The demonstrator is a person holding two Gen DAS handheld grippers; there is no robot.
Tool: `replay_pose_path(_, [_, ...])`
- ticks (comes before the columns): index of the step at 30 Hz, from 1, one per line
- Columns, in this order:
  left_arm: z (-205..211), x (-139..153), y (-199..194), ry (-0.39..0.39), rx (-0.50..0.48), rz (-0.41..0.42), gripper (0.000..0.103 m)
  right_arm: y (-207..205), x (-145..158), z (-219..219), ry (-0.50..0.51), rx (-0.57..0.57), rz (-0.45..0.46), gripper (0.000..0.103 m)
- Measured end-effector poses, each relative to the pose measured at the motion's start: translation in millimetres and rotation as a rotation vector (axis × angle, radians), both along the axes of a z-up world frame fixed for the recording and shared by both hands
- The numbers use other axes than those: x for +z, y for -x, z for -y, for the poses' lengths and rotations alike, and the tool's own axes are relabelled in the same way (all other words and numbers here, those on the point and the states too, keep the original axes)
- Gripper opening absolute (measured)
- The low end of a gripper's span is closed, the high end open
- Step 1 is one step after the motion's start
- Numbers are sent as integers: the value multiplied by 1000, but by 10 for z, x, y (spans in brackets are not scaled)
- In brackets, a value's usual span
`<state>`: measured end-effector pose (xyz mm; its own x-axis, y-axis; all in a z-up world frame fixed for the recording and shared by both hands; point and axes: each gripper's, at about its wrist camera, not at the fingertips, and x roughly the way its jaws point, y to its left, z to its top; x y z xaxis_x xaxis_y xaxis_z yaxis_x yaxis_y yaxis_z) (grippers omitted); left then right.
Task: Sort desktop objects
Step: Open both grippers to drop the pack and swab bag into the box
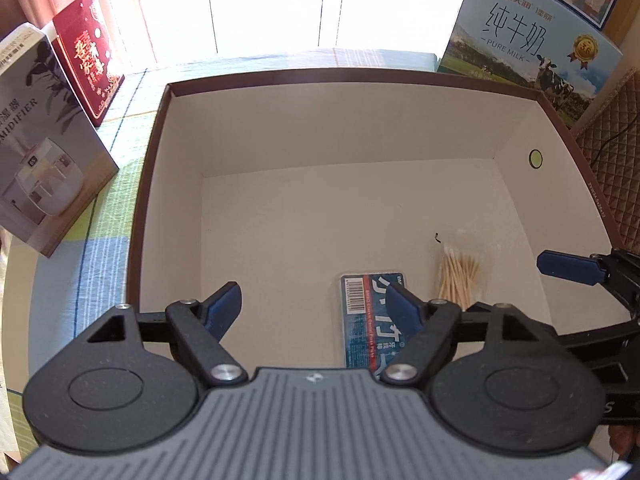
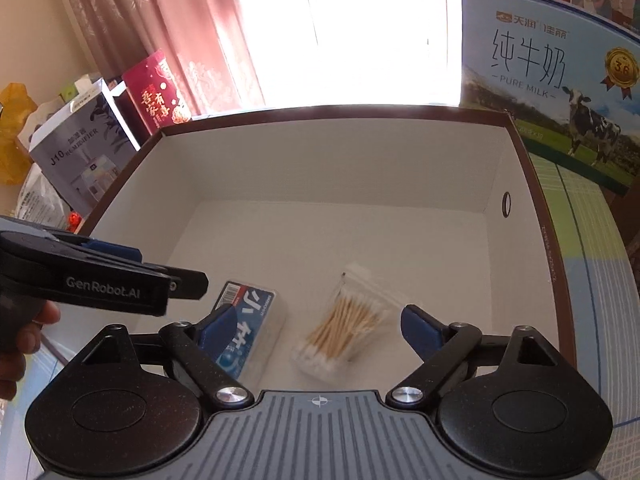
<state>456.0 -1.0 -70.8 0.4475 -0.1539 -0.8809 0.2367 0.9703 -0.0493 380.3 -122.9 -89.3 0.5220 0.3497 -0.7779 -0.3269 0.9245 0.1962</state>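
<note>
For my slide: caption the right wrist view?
Open right gripper above cotton swabs and floss box in storage box.

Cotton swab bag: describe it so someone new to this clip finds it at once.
Find the big white-lined box with a brown rim. On its floor, near the front, lie two items side by side. The cotton swab bag is the clear packet of wooden sticks, right of the blue dental floss pick case.

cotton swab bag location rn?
The cotton swab bag lies on the floor of the open box, near its front, just right of the floss pick box, seen in both wrist views.
</note>
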Motion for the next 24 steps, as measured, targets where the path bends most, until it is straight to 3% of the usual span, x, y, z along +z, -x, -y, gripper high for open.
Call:
replay_pose_path(13, [43, 180, 333, -57, -15, 76, 86, 192, 112, 107, 24, -18, 18, 100])
replay_pose_path(24, [17, 373, 616, -80, -19, 138, 90, 438, 343, 95, 22, -32, 73, 101])
